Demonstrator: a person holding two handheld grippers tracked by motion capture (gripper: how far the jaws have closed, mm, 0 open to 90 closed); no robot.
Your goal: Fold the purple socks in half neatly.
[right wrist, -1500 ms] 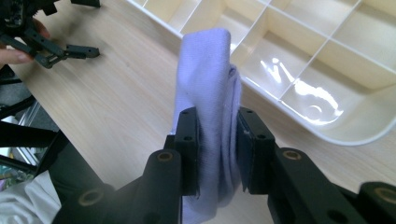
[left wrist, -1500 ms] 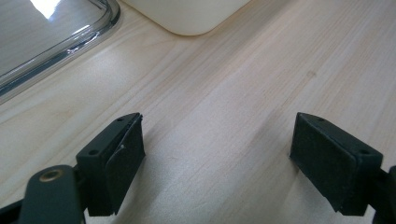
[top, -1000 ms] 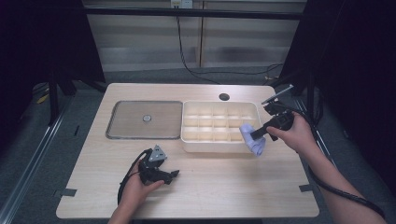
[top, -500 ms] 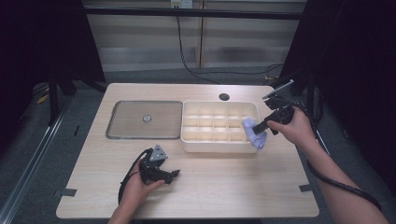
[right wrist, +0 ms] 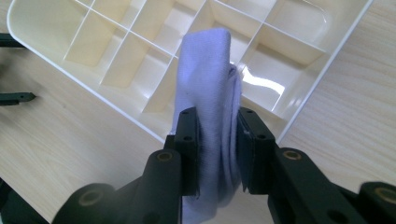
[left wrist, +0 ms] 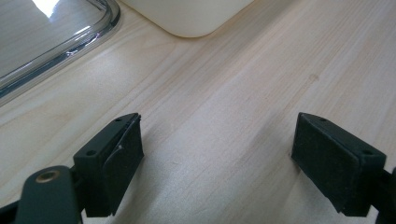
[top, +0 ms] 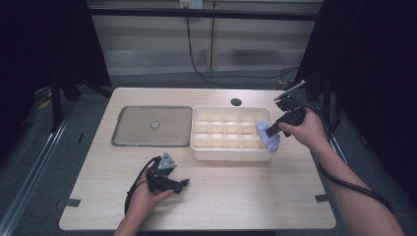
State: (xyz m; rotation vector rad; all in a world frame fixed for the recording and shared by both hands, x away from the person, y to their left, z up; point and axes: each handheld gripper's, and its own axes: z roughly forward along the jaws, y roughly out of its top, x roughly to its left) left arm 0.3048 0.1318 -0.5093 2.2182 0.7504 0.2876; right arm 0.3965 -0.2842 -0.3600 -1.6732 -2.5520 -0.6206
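Clamping a folded pale lilac cloth [right wrist: 208,93] between its jaws, the right gripper [top: 273,130] holds it over the near right corner of the cream plastic compartment tray [top: 216,152]; the left gripper [top: 182,183], well in front of that tray, rests wide apart and empty on the light wooden table [top: 255,196].

In the right gripper view the folded cloth [right wrist: 208,93] runs off the bottom edge, its lower end hidden between the right claw [right wrist: 217,149] pads, and it covers part of the divided box [right wrist: 116,46], whose far corners are cut off by the picture's top. In the left gripper view the clear lid [left wrist: 56,42] and the box [left wrist: 187,16] show as mere corners at the top edge. In the high view the small round thing [top: 155,124] on the lid is too small to tell, and the person's hand hides most of the left claw [top: 183,183].
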